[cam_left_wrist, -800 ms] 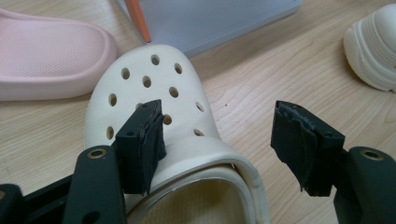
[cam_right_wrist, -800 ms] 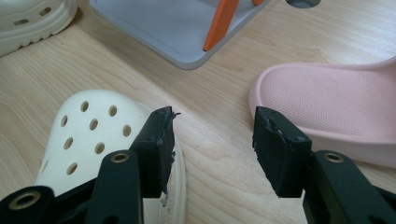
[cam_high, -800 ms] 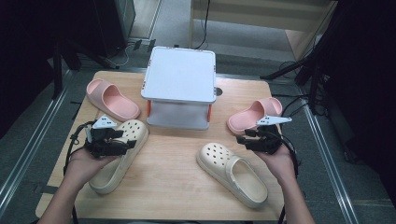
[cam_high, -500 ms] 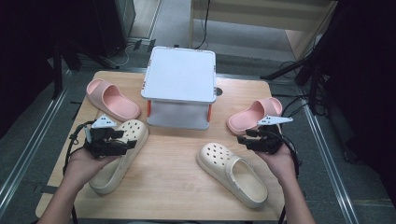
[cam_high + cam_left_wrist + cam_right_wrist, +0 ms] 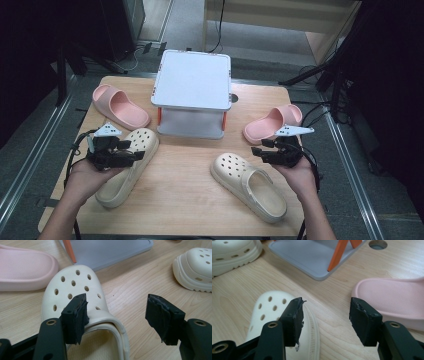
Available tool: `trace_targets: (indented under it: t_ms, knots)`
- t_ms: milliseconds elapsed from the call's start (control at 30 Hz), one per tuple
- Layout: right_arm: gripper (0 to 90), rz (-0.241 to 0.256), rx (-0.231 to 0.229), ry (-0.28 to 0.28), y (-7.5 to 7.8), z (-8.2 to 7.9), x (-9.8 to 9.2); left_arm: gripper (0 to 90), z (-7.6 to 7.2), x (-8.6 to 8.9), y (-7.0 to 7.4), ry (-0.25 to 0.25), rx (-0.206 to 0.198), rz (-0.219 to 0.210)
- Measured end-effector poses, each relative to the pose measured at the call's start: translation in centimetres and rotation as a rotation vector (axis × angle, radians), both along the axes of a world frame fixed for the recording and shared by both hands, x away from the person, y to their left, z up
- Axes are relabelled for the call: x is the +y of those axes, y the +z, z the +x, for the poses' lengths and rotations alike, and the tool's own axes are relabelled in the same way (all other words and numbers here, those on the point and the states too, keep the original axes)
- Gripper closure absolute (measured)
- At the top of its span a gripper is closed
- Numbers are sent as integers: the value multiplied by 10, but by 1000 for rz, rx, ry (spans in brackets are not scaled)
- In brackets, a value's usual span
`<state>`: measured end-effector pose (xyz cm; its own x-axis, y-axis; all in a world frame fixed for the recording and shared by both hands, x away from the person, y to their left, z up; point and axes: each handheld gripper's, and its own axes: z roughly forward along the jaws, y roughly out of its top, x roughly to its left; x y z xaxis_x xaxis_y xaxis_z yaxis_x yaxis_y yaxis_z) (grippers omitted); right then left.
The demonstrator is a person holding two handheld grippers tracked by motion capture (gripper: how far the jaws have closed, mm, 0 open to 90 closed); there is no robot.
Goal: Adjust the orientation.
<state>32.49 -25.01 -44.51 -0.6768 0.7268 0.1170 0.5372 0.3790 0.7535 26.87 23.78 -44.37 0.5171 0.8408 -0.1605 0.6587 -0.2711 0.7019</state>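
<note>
Two cream clogs lie on the wooden table: one at the left (image 5: 125, 170), one at the right (image 5: 250, 182). My left gripper (image 5: 136, 154) hovers open over the left clog (image 5: 75, 287); one pad (image 5: 77, 315) sits above the upper's edge by the foot opening, the other (image 5: 162, 317) over bare wood. My right gripper (image 5: 257, 150) is open just above the toe side of the right clog (image 5: 269, 307), and nothing is between its pads. A pink slide (image 5: 120, 106) lies at the far left and another (image 5: 274, 122) beside the right gripper (image 5: 325, 317).
A grey two-tier stand (image 5: 192, 82) with orange legs occupies the middle back of the table. A round hole (image 5: 234, 98) is in the tabletop to its right. Bare wood (image 5: 185, 175) separates the two clogs. Cables trail from both grippers.
</note>
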Motion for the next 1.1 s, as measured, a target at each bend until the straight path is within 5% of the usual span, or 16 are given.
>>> trace_targets:
  t_ms: [367,600,1100]
  knots:
    - [440,32,-19,26,6,-12,9,347,-23,1,11,1,25,37]
    - [442,38,-23,27,6,-4,11,372,-33,3,-6,38,75,59]
    - [457,41,-18,36,5,10,13,475,-24,1,-34,57,160,74]
